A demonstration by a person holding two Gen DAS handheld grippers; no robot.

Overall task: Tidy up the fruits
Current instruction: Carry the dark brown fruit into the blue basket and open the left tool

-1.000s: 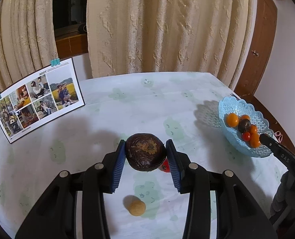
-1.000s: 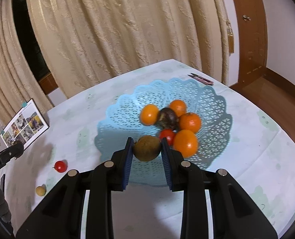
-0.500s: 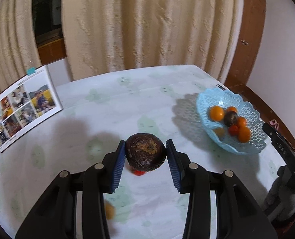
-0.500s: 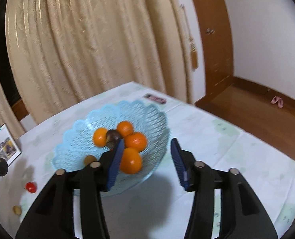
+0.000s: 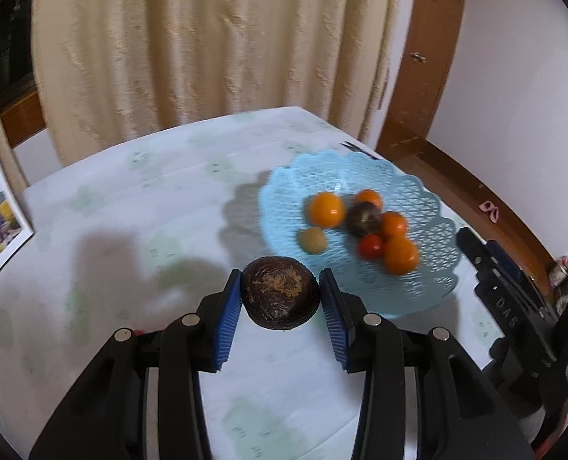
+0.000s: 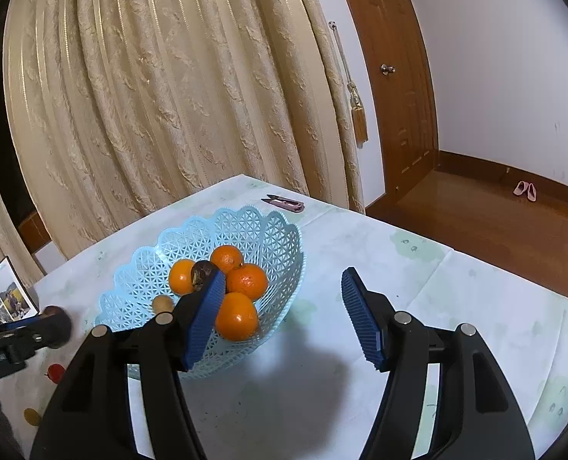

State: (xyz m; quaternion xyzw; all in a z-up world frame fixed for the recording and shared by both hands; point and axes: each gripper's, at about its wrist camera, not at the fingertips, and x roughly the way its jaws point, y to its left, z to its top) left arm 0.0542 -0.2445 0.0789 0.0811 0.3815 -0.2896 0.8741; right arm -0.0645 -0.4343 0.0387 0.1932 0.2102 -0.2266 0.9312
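My left gripper (image 5: 280,299) is shut on a dark brown wrinkled passion fruit (image 5: 280,296), held above the table just left of the blue lattice basket (image 5: 425,280). The basket holds several oranges (image 5: 325,210), a dark passion fruit (image 5: 362,217), a red tomato (image 5: 370,246) and a small tan fruit (image 5: 313,240). My right gripper (image 6: 282,312) is open and empty, raised in front of the basket (image 6: 272,237), its left finger in front of the oranges (image 6: 237,316). A red tomato (image 6: 55,372) and a small yellow fruit (image 6: 31,416) lie on the table at the left.
The table wears a white cloth with pale green prints (image 5: 161,207). A photo calendar (image 6: 1,299) stands at the far left. Small pink snips (image 6: 285,203) lie behind the basket. Curtains (image 6: 169,96) hang behind the table; its right edge drops to a wooden floor (image 6: 475,214).
My right gripper let the tan fruit go into the basket, opened and drew back upward. My left gripper carried the dark passion fruit rightward toward the basket.
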